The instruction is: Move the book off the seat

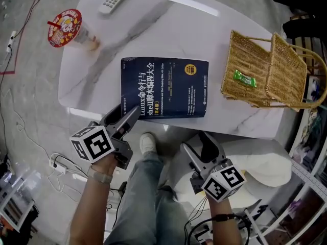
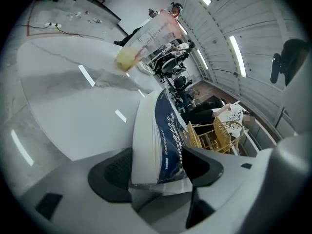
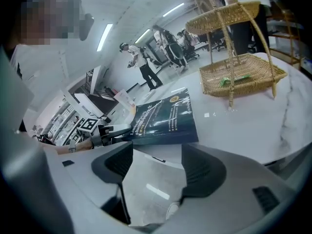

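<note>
A dark blue book lies flat, cover up, on the white marbled surface, in the middle of the head view, with its lower left corner at the surface's near edge. The left gripper comes up from the lower left of that frame and meets this corner. In the left gripper view its jaws stand wide apart with the corner of the book between them. The page edge is just beside the left pad and the cover runs under the right jaw. I cannot tell whether either pad presses on it.

The right gripper hangs at the lower centre-right of the head view, below the surface's near edge and well apart from the book. In its own view the jaws are spread and empty, with floor and a shoe showing between them. The book lies above them in mid-frame, and the left gripper sits at its left corner.

A wicker basket stands at the right of the head view, holding a green packet. A remote control lies at the top. A cup with a red lid lies at the upper left.
</note>
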`<action>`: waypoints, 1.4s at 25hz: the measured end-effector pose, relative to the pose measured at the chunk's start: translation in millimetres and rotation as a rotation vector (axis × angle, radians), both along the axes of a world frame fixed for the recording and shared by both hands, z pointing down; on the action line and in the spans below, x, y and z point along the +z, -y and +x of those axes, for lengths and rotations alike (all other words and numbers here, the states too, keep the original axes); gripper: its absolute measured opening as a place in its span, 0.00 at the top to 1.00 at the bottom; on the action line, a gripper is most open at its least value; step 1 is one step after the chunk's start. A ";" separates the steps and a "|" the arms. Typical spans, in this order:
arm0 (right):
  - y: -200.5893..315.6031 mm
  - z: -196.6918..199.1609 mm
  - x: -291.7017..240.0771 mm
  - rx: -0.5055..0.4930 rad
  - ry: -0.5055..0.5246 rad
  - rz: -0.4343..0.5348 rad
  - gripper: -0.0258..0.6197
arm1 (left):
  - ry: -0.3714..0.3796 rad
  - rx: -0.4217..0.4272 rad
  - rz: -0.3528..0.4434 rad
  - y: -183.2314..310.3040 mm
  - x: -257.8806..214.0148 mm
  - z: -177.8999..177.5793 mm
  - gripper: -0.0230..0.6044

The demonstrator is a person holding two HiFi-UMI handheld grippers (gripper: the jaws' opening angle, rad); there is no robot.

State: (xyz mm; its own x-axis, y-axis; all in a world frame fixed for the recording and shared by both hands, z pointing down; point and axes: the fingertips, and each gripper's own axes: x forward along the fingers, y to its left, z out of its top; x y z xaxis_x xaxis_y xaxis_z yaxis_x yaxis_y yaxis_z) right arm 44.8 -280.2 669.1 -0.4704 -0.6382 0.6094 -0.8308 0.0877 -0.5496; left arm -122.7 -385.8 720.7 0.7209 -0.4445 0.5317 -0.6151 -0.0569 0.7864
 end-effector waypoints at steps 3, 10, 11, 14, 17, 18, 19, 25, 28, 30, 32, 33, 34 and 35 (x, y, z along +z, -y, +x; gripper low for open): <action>1.2 2.3 1.0 0.005 -0.001 -0.002 0.50 | 0.045 -0.005 0.020 -2.8 -0.3 -7.8 0.49; -6.6 -5.3 -0.6 -0.008 0.000 -0.005 0.50 | 0.123 0.004 0.052 -19.0 -6.0 -35.0 0.49; -7.8 -6.6 -2.0 -0.009 0.000 -0.003 0.50 | 0.128 0.008 0.051 -22.5 -6.8 -37.6 0.49; -13.3 -10.3 -6.5 -0.016 0.000 0.003 0.50 | 0.121 0.008 0.045 -33.8 -12.4 -42.6 0.49; -19.0 -13.5 -8.9 -0.034 0.008 0.015 0.50 | 0.110 0.007 0.041 -47.5 -19.6 -43.1 0.49; -23.1 -14.8 -9.4 -0.038 0.014 0.016 0.50 | 0.111 0.013 0.038 -54.0 -21.9 -42.8 0.49; -27.9 -15.6 -9.9 -0.038 0.021 0.015 0.50 | 0.113 0.021 0.037 -60.4 -24.1 -41.8 0.49; -58.0 -7.0 -24.6 -0.044 0.029 0.019 0.50 | 0.103 0.064 0.057 -93.2 -47.4 -17.4 0.49; -70.7 3.6 -39.7 -0.033 0.031 0.034 0.50 | 0.095 0.109 0.085 -108.5 -67.2 5.7 0.49; -80.1 13.2 -51.4 -0.019 0.037 0.044 0.50 | 0.083 0.132 0.101 -119.4 -83.7 23.2 0.49; -89.2 24.4 -63.4 -0.004 0.038 0.056 0.50 | 0.071 0.161 0.119 -130.5 -100.0 42.1 0.49; -93.2 30.5 -69.8 0.002 0.036 0.064 0.50 | 0.064 0.176 0.126 -135.9 -107.7 52.2 0.49; -98.1 37.0 -76.9 0.009 0.033 0.071 0.50 | 0.056 0.189 0.130 -142.6 -115.7 62.7 0.49; -104.3 43.6 -84.5 0.016 0.031 0.075 0.50 | 0.047 0.202 0.132 -150.6 -124.3 73.2 0.49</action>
State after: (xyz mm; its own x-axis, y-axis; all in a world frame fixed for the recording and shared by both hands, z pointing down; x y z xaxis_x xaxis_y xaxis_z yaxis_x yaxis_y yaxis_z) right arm 88.4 -175.9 584.6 -0.4779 -0.6891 0.5447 -0.8152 0.1170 -0.5672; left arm -49.4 -235.3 596.4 0.7780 -0.3619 0.5137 -0.6167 -0.2833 0.7345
